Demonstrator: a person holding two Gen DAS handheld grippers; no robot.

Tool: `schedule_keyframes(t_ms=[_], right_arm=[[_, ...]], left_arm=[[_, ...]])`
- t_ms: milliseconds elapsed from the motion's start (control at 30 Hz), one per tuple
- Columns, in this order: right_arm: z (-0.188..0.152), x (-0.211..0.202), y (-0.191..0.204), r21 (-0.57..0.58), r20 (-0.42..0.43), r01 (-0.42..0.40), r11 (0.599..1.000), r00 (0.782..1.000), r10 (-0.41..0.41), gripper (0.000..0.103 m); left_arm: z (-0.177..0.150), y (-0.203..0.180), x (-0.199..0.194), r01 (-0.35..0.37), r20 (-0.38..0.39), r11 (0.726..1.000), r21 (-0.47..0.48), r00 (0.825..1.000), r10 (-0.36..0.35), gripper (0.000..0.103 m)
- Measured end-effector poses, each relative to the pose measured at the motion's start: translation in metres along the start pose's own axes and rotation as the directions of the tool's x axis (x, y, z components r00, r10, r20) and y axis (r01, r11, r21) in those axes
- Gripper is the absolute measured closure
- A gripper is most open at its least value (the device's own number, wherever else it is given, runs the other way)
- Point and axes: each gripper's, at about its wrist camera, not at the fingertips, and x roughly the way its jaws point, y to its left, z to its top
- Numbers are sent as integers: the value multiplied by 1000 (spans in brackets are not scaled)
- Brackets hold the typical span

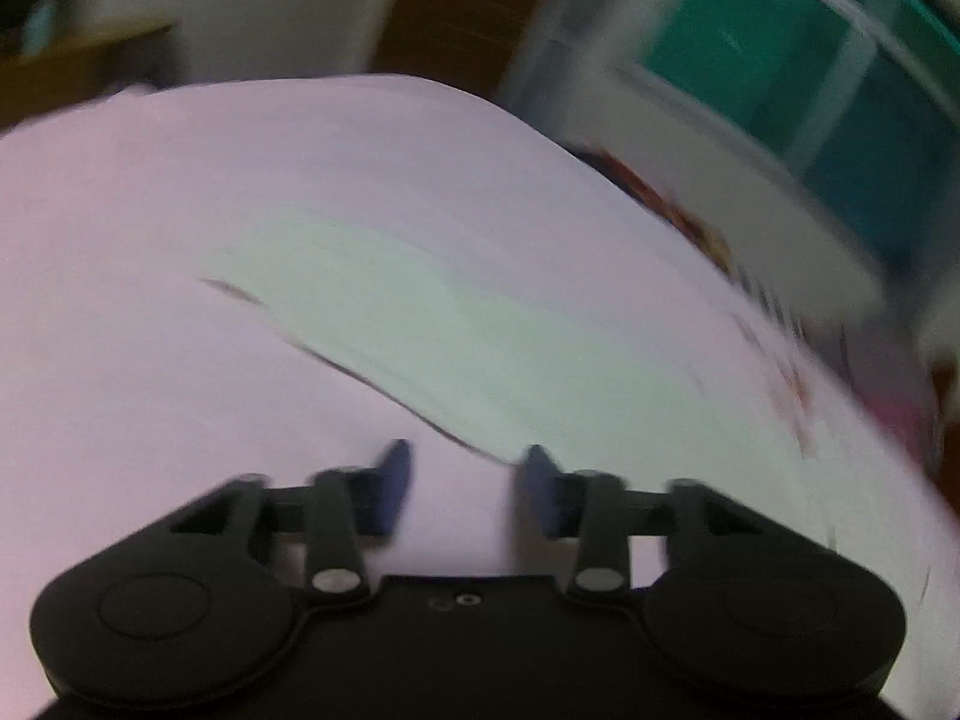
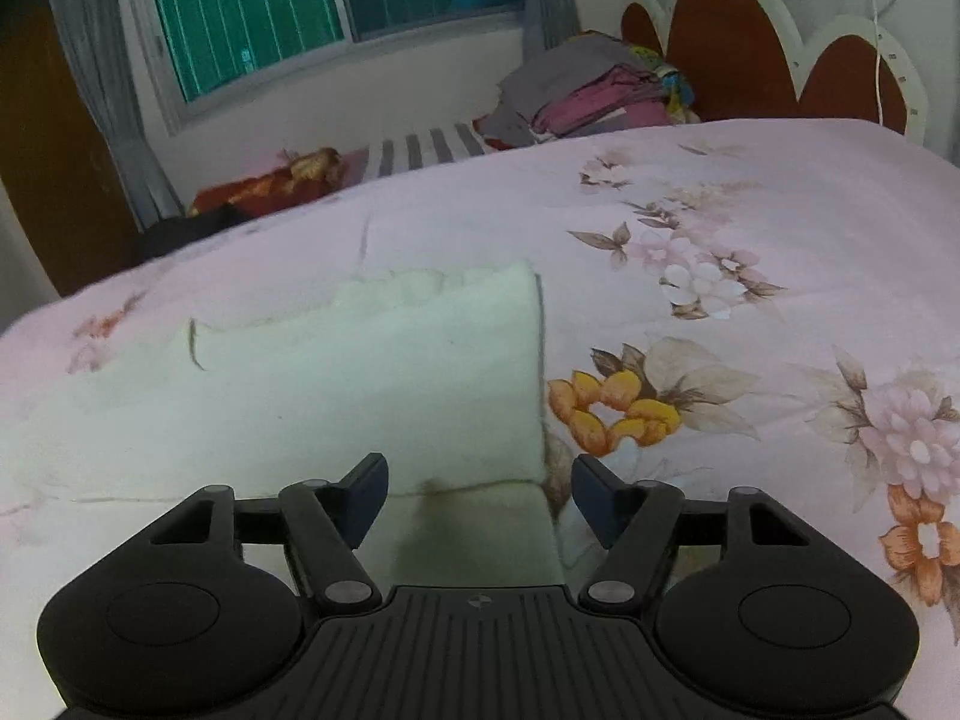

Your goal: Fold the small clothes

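Right wrist view: pale garment [image 2: 372, 384] lies just ahead on the floral bedspread [image 2: 750, 192], long axis running left-right, folded edge beside the right gripper [image 2: 477, 495]. Its jaws gape, holding nothing. Left gripper [image 1: 468, 489], partly open and empty, sits nearer the cloth's lower edge.

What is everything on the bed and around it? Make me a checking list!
Surface: pink flowered bedsheet, covering the bed.
Job's things: pale cream garment lying flat on the sheet, already folded over at least once.
Clutter: heap of folded clothes at the far side by the headboard; red and orange cloth beyond the bed edge.
Grippers: right gripper open over the garment's near right corner, holding nothing; left gripper open, nothing between its pads, view blurred.
Cables: thin white cord hanging by the headboard.
Surroundings: window with grey curtains.
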Motion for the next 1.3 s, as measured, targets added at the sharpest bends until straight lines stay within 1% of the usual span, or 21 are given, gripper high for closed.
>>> schedule_keyframes(t_ms=[67, 167, 200, 233, 267, 333, 367, 400, 433, 467, 500, 567, 700, 833, 867, 933, 1000, 1067, 1167, 1233, 1300], right_arm=[[3, -1, 8, -17, 12, 0, 1000, 1000, 0, 36], [7, 1, 19, -32, 14, 8, 999, 1000, -7, 35], [8, 2, 22, -31, 14, 7, 999, 1000, -6, 35], [9, 4, 24, -29, 13, 10, 1000, 1000, -9, 36], [11, 6, 26, -26, 11, 16, 1000, 1000, -16, 35], [13, 10, 27, -17, 7, 28, 999, 1000, -27, 35], [14, 12, 27, -8, 6, 34, 999, 999, -34, 35], [15, 14, 26, 4, 6, 39, 999, 999, -39, 35], [15, 15, 25, 15, 3, 39, 999, 999, -39, 35], [15, 17, 24, 18, -2, 40, 999, 999, -40, 35], [14, 20, 23, 14, -15, 47, 999, 999, -46, 35], [13, 23, 22, 22, -32, 51, 998, 998, -50, 35], [12, 12, 17, 34, 0, 40, 999, 999, -40, 35], [15, 9, 10, 58, 12, 40, 998, 999, -41, 35], [16, 7, 9, 62, 15, 40, 997, 999, -41, 35], [18, 6, 6, 72, 22, 40, 997, 999, -42, 35], [19, 5, 1, 80, 26, 44, 996, 999, -46, 35], [19, 5, -4, 92, 24, 52, 994, 998, -55, 35], [21, 1, -16, 123, 30, 53, 991, 998, -57, 35], [21, -2, -23, 137, 35, 52, 989, 998, -58, 35], [21, -6, -31, 153, 40, 48, 987, 998, -55, 35]], left_arm=[[15, 24, 7, 25, 18, 994, -102, 1000, -23, 73], [30, 41, 21, 72, 40, 979, -193, 997, -65, 73], [33, 45, 24, 84, 43, 972, -219, 996, -77, 76], [36, 47, 29, 87, 38, 968, -237, 996, -80, 102], [40, 49, 31, 80, 35, 966, -244, 997, -74, 101], [43, 46, 22, 99, 121, 967, -235, 990, -72, 101], [44, 43, 19, 92, 145, 972, -215, 987, -61, 101], [45, 42, 22, 74, 134, 976, -205, 990, -47, 100], [43, 43, 31, 40, 84, 977, -210, 996, -23, 100], [40, 45, 40, 38, 62, 972, -231, 998, -24, 99], [38, 42, 40, 39, 66, 971, -235, 998, -24, 100], [46, 27, 36, 29, 72, 982, -188, 997, -15, 100], [50, -31, 21, 114, 127, 992, -46, 986, -108, 100], [38, -117, 24, 223, 92, 968, 115, 968, -234, 100], [31, -142, 28, 243, 72, 957, 158, 964, -257, 100], [13, -186, 33, 249, 25, 940, 235, 965, -262, 100], [-11, -229, 35, 310, -38, 902, 302, 949, -313, 100], [-38, -276, 34, 344, -86, 847, 406, 937, -339, 100], [-90, -328, 23, 399, -147, 764, 506, 913, -380, 100], [-114, -353, 19, 432, -199, 716, 548, 899, -390, 100], [-146, -365, 14, 463, -265, 669, 582, 885, -382, 100]])
